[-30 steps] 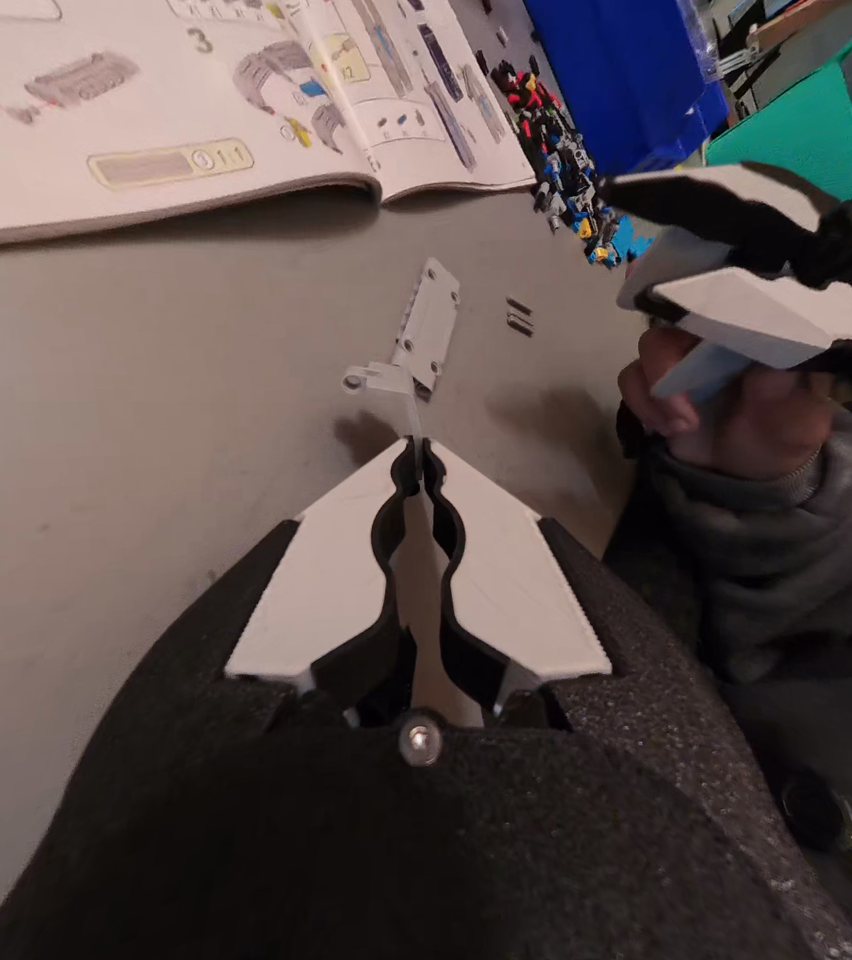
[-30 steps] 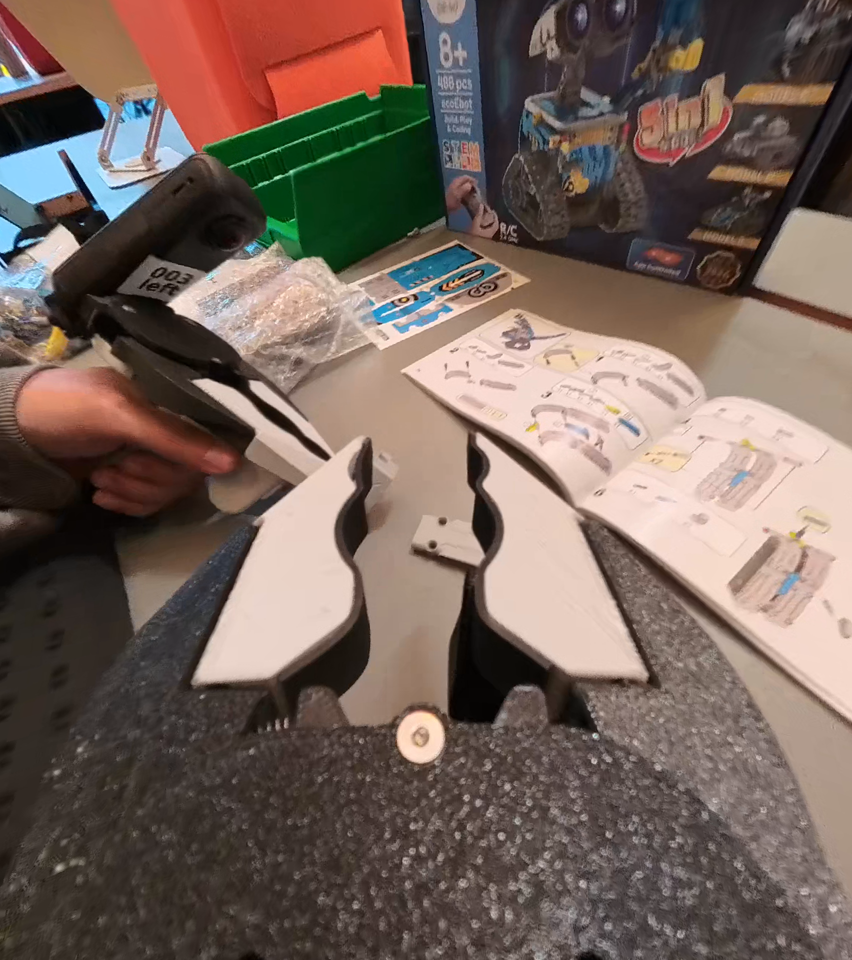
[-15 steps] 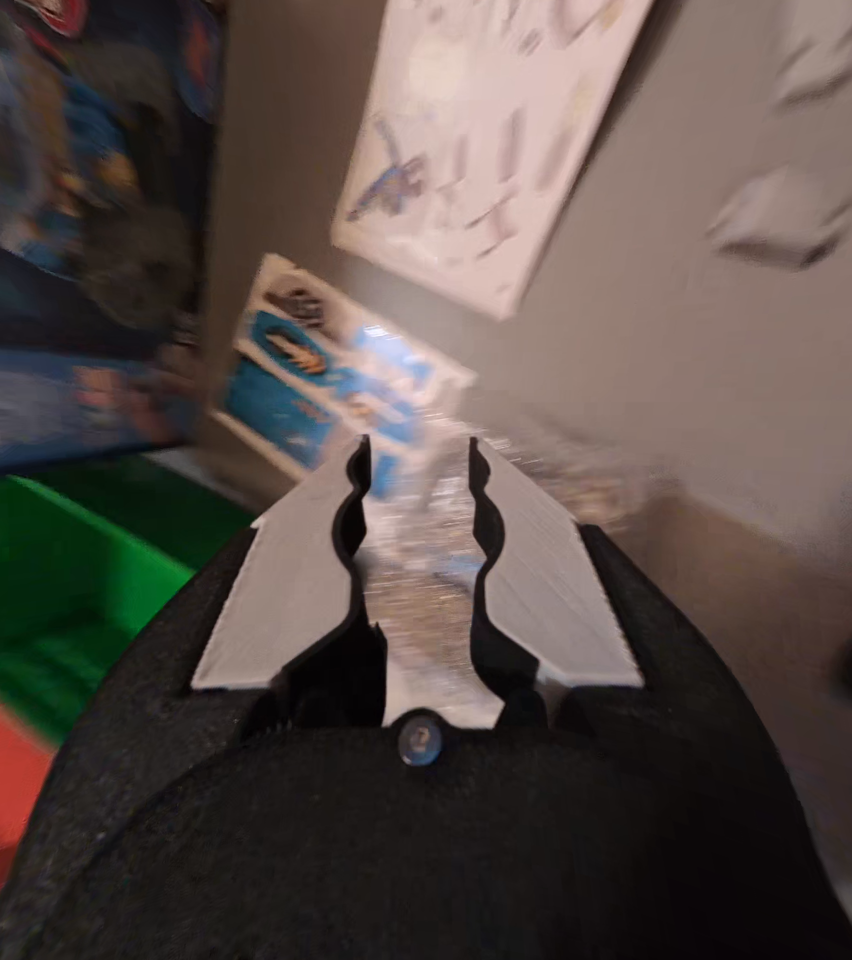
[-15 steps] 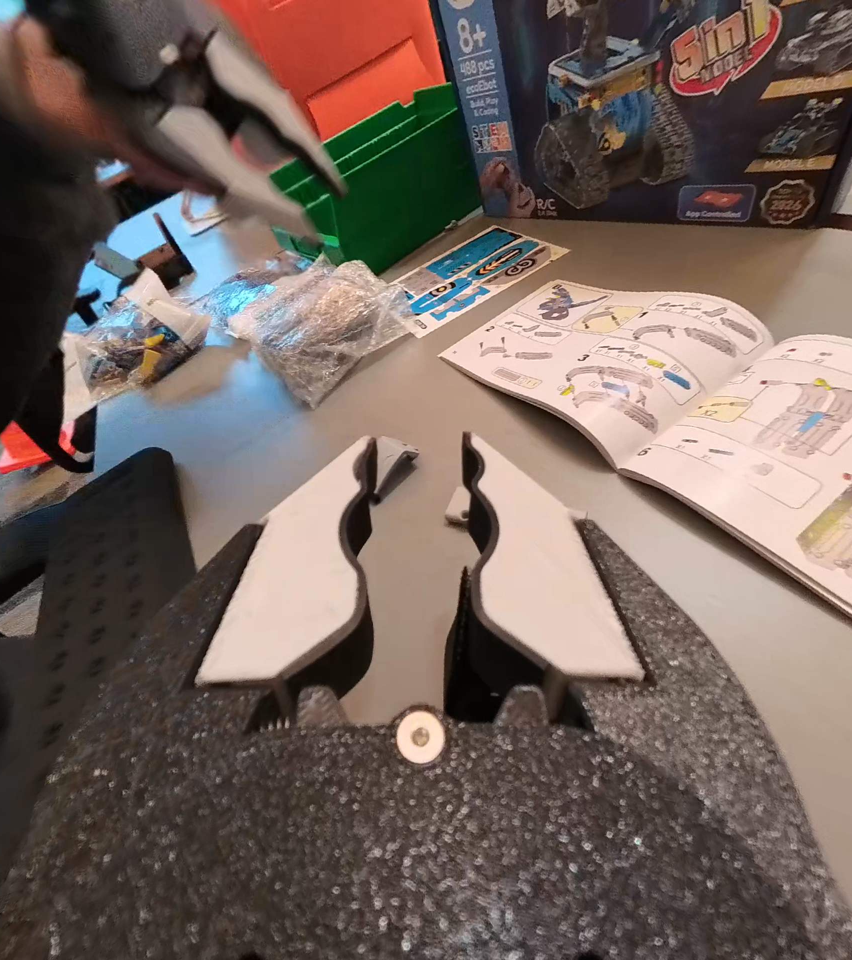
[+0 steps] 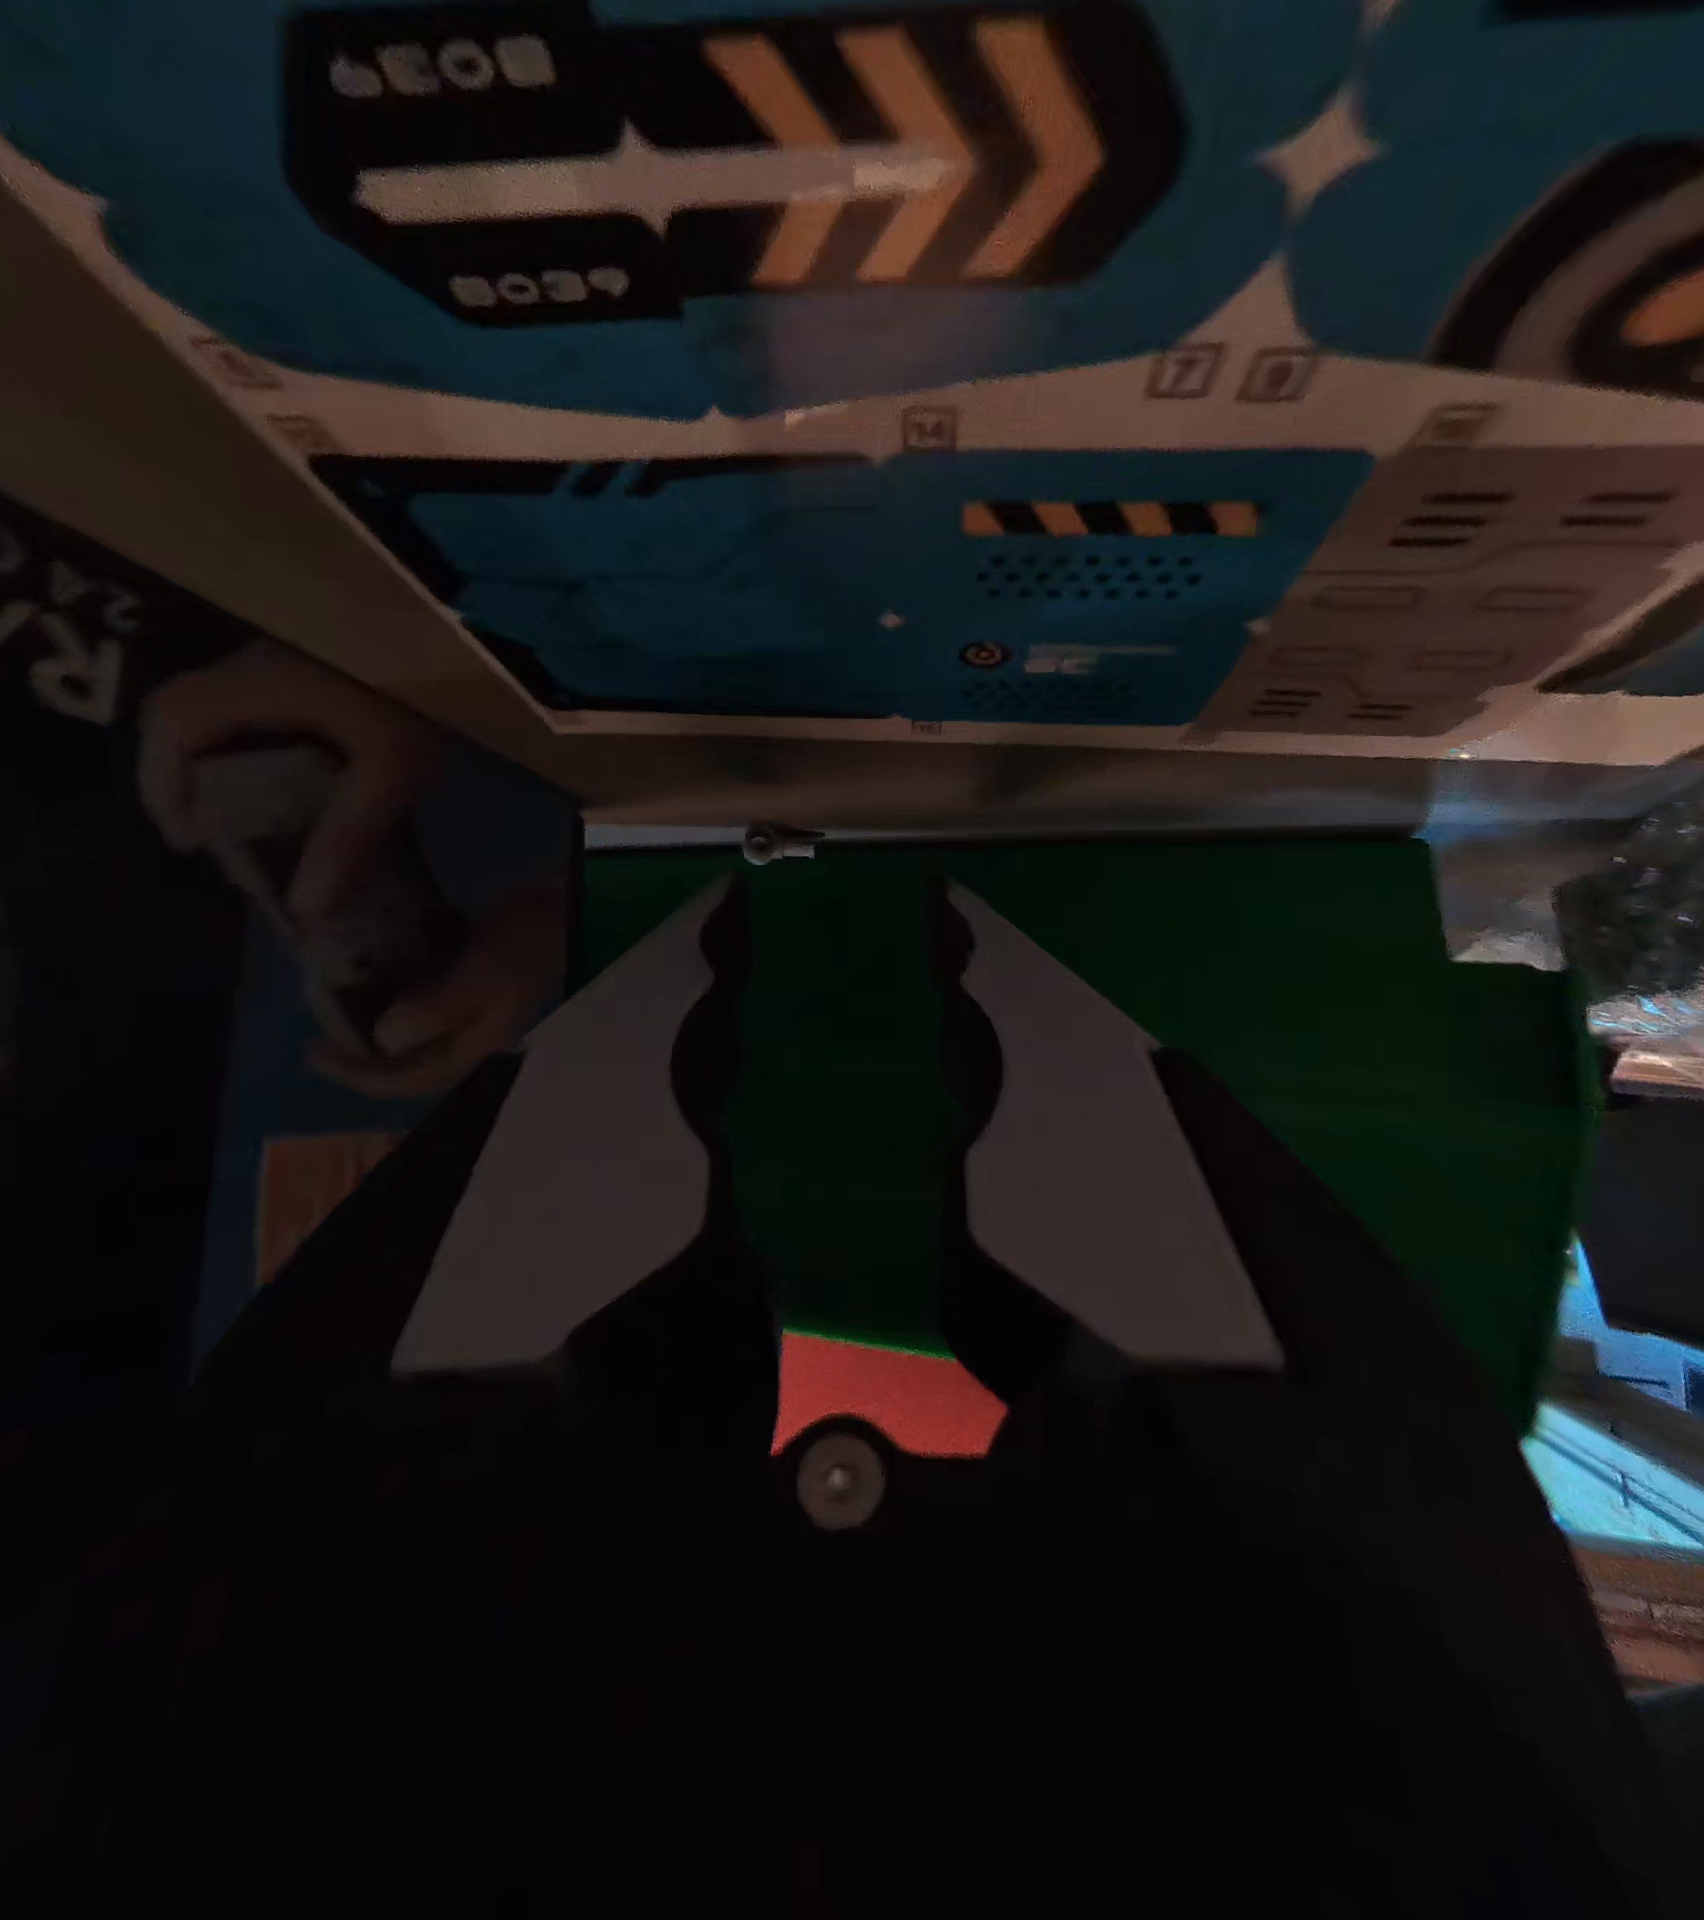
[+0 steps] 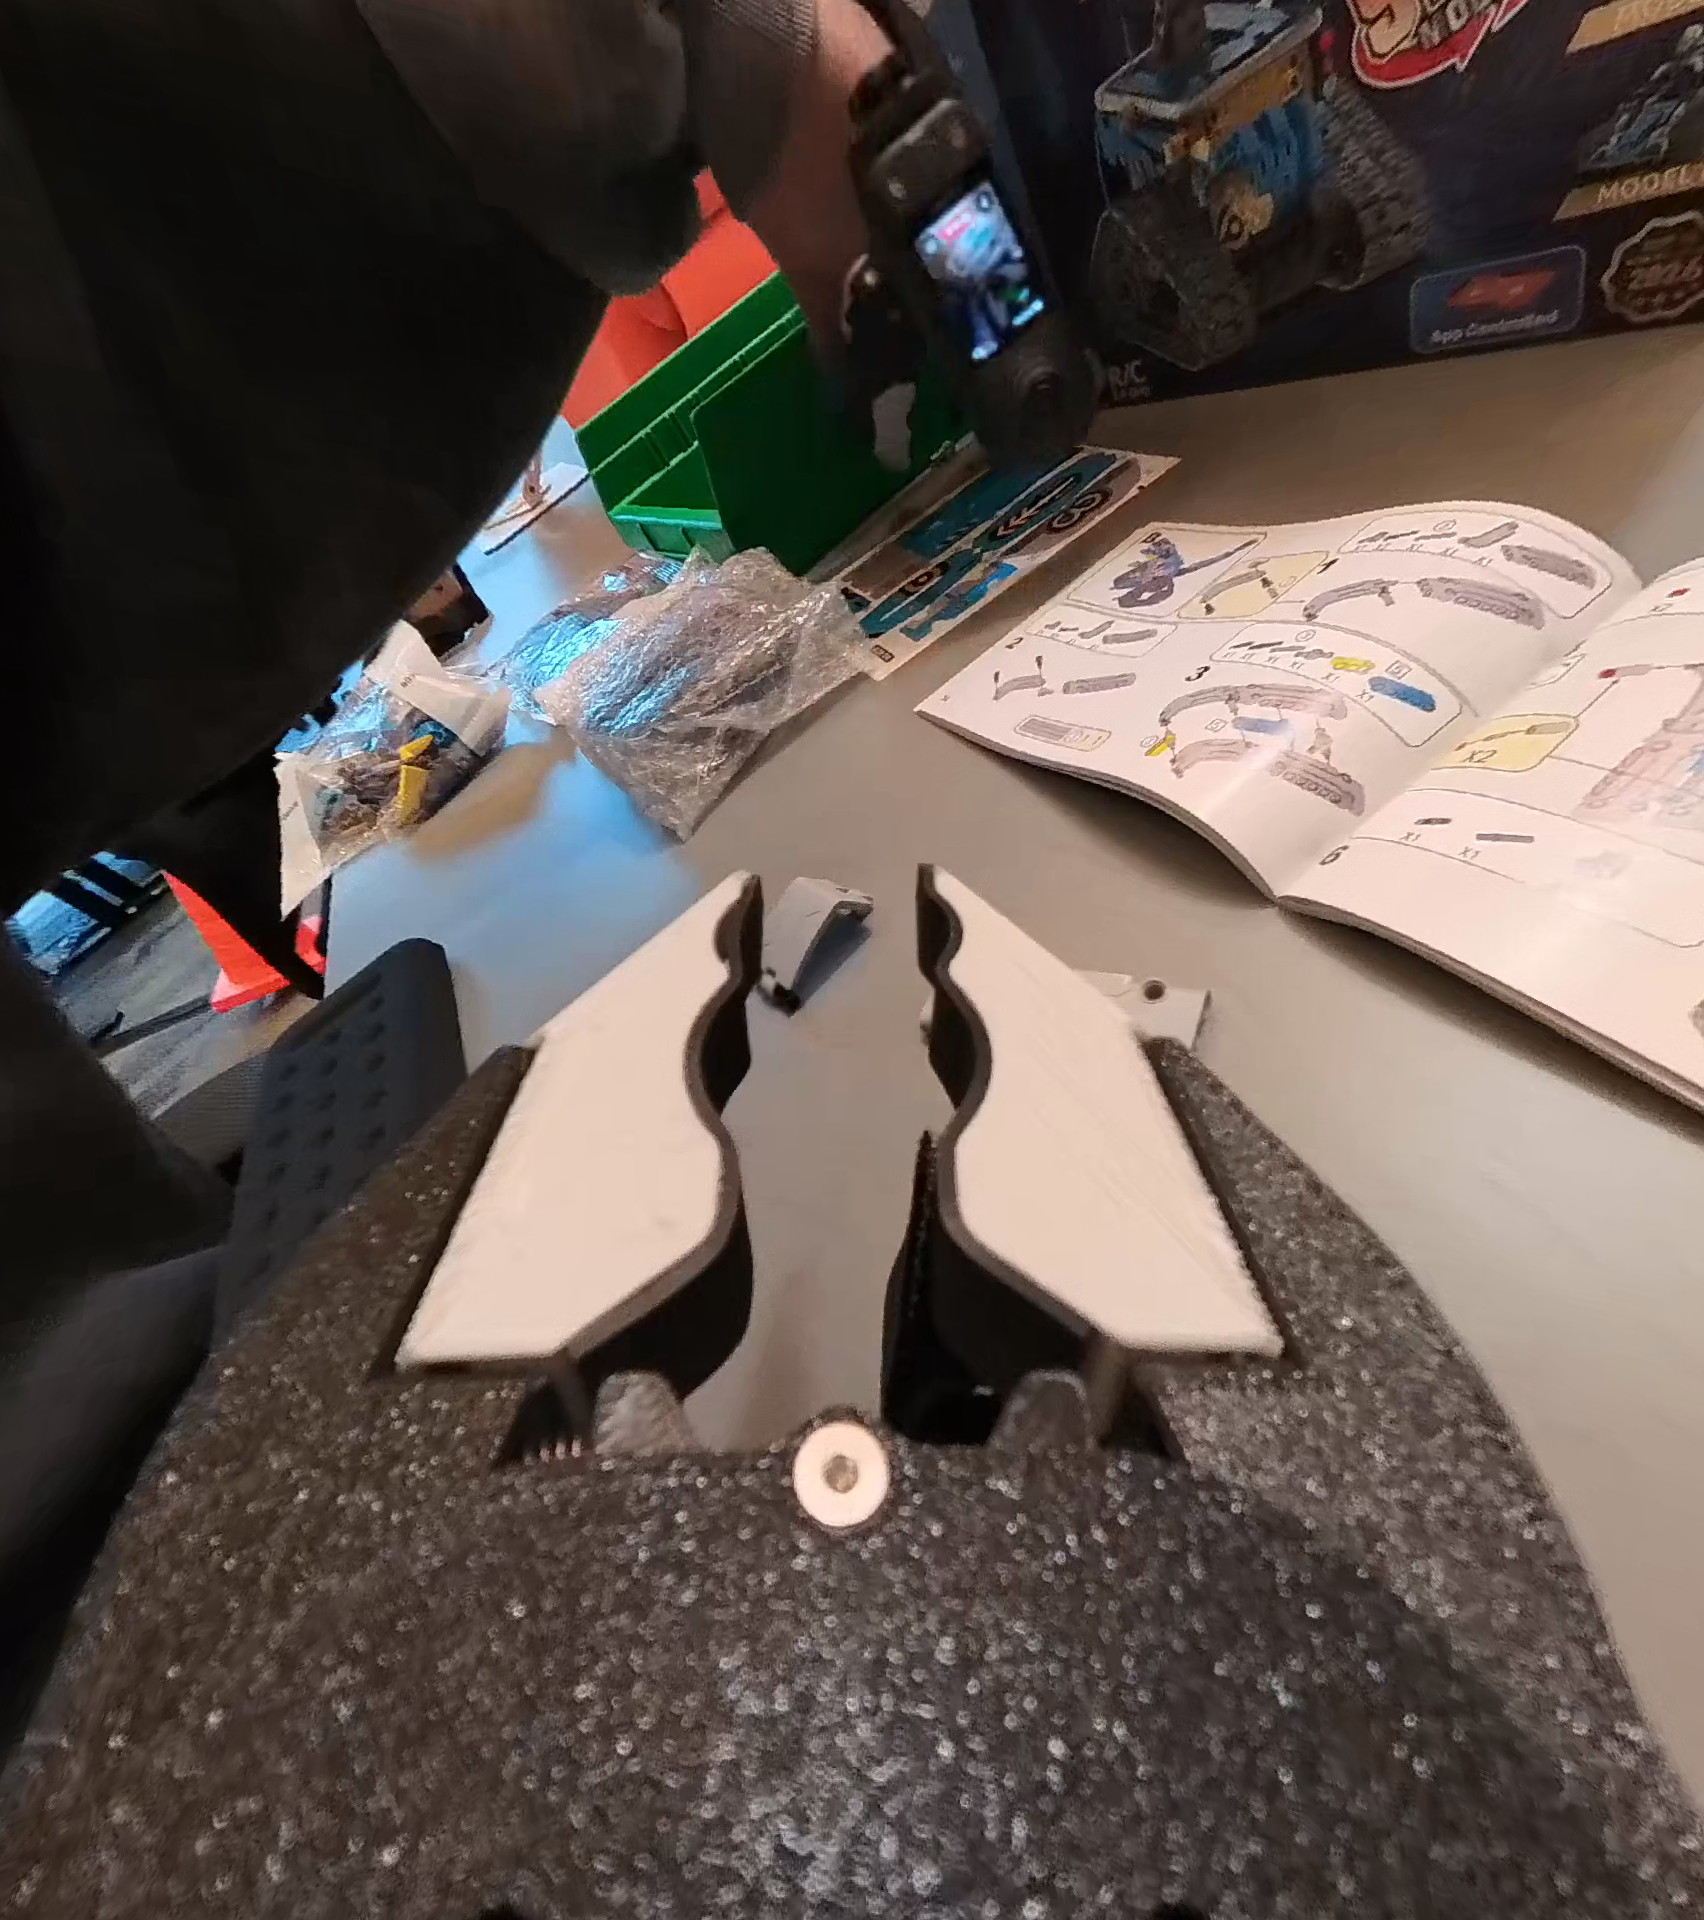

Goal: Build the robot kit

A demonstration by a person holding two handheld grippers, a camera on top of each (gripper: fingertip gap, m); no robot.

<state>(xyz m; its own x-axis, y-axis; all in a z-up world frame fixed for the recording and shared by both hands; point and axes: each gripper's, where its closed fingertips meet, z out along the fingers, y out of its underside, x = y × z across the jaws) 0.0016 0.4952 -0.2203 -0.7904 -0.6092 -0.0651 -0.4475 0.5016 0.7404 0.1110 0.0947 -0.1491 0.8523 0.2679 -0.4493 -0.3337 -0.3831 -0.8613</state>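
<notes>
My left gripper [image 5: 832, 894] is open and empty, with its jaws in front of the wall of a green bin [image 5: 1139, 987]. A small grey pin-like piece [image 5: 775, 844] lies just past its fingertips at the foot of the bin. A blue sticker sheet [image 5: 827, 582] fills the view beyond. My right gripper [image 6: 837, 883] is open low over the grey table [image 6: 1450, 1247]. A curved grey piece [image 6: 817, 935] lies between its fingertips. A flat light-grey piece [image 6: 1154, 1003] lies just right of its right finger. The left gripper's camera body [image 6: 973, 281] shows far off by the green bin [image 6: 723, 436].
An open instruction booklet [image 6: 1399, 727] lies to the right. The toy box [image 6: 1450, 156] stands at the back. The sticker sheet [image 6: 983, 540] lies beside the bin. Clear bags of parts [image 6: 682, 665] lie to the left. A person's dark sleeve [image 6: 204, 416] fills the left side. The tips of one gripper are about 40 cm away from the tips of the other.
My left gripper was shut on a thin grey piece; it has opened and swung away to the sticker sheet and green bin. My right gripper stayed open and edged up to the curved grey piece.
</notes>
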